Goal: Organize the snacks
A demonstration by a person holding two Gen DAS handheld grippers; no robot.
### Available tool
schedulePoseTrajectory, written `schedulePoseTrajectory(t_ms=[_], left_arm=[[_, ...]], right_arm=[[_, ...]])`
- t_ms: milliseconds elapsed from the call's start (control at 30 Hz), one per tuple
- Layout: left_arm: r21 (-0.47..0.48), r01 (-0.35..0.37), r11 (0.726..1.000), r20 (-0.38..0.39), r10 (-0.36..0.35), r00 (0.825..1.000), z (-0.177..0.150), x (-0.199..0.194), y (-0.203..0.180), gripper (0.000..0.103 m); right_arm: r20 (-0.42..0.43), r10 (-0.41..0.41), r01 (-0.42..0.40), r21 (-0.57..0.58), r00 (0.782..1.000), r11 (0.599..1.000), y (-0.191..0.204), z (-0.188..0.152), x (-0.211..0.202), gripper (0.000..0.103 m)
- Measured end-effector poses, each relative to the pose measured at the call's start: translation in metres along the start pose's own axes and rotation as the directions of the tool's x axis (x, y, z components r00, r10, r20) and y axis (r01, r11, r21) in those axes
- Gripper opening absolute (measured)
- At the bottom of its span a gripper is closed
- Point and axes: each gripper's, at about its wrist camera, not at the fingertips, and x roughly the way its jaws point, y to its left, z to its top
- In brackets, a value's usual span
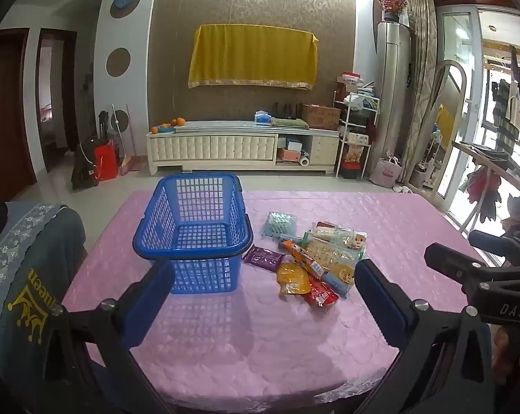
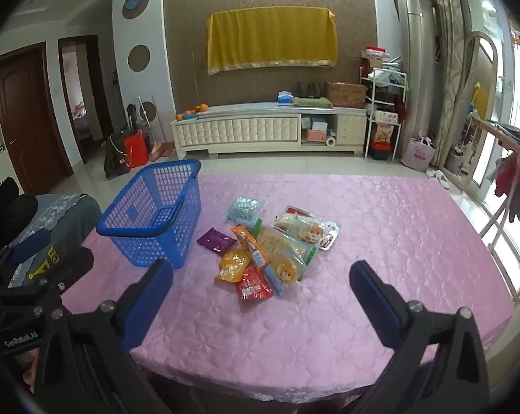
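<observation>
Both grippers hung over the near edge of the table, tilted downward, each with its jaws spread wide and nothing between them. From the right gripper point(image 2: 261, 277), the heap of snack packets point(image 2: 277, 245) lay straight ahead and slightly left of its centre line, near but not yet reached; from the left gripper point(image 1: 265, 277) the same heap sat ahead and toward its right finger, while the blue basket point(image 1: 190, 238) stood ahead toward its left finger. So I judged the right gripper the better placed for the snacks and the left for the basket (the basket looked empty, so no packet had gone in yet). The heap ran roughly from the near side toward the far right, its longest piece an orange stick pack point(image 2: 251, 245) lying on a diagonal across the others. Nearest lay a red foil packet point(image 2: 254, 286) and a glossy orange pouch point(image 2: 232, 265); a flat purple wrapper point(image 2: 216, 240) lay just beside the basket, apart from the rest, and a pale blue bag point(image 2: 244, 208) sat at the far end. These were thin, crinkly films, likely slippery. The basket was rigid plastic lattice with a dark handle folded down on its rim. The pink tablecloth point(image 2: 380, 241) was quilted and faintly shiny.
</observation>
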Motion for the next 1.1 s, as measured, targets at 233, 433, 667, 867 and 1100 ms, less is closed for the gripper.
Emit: schedulePoseTrajectory(t_ms=[233,433,667,867,1100], left_arm=[[-0.003,0.011,1.0,-0.014,-0.011,1.0,0.0003,0.0012,0.001,0.103],[-0.002,0.012,1.0,-0.012,-0.012,1.0,-0.0008,0.0002,0.0011,0.103],[-0.006,0.008,1.0,-0.007,-0.008,1.0,0.0004,-0.0011,0.0018,0.103],[-0.005,0.012,1.0,-0.011,-0.012,1.0,0.0011,-0.0023,0.0024,0.103],[-0.007,0.016,1.0,-0.017,-0.017,1.0,0.002,-0.0019,0.0016,0.103]], right_arm=[[-0.005,0.003,-0.003,-0.002,1.0,1.0,0.0023,-0.0004,-0.0013,0.103],[-0.007,0.006,-0.006,-0.003,1.0,1.0,0.0051,-0.0015,0.0001,0.103],[-0.008,0.01,-0.01,0.004,1.0,1.0,0.0051,-0.0007,-0.0014,0.103],[-0.016,0.019,-0.019,0.007,1.0,1.0,0.004,-0.001,-0.0029,0.103],[-0.018,0.027,-0.027,0.012,0.999,1.0,0.0053,-0.0016,-0.0054,0.103]])
